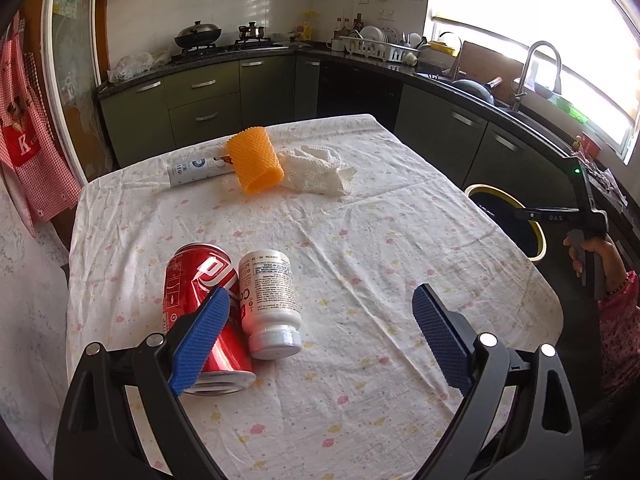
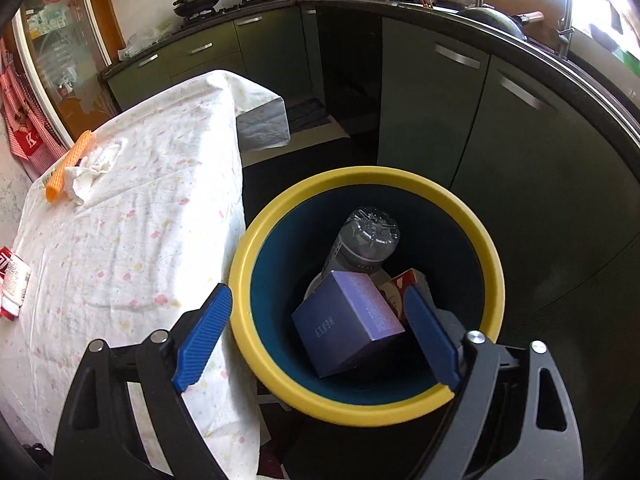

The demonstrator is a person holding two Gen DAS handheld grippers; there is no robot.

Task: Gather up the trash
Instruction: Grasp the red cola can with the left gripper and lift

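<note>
Left gripper [image 1: 320, 336] wide, empty, over bare tablecloth [image 1: 360, 264]; red can [image 1: 192, 280] and white pill bottle [image 1: 268, 300] lying at left finger. Right gripper [image 2: 316, 340] wide, empty, above yellow-rimmed bin [image 2: 490, 248] beside table edge. Inside bin: purple box [image 2: 344, 320], clear plastic bottle [image 2: 364, 240]. Far end of table: orange mesh sleeve [image 1: 256, 160], crumpled tissue [image 1: 316, 172].
</note>
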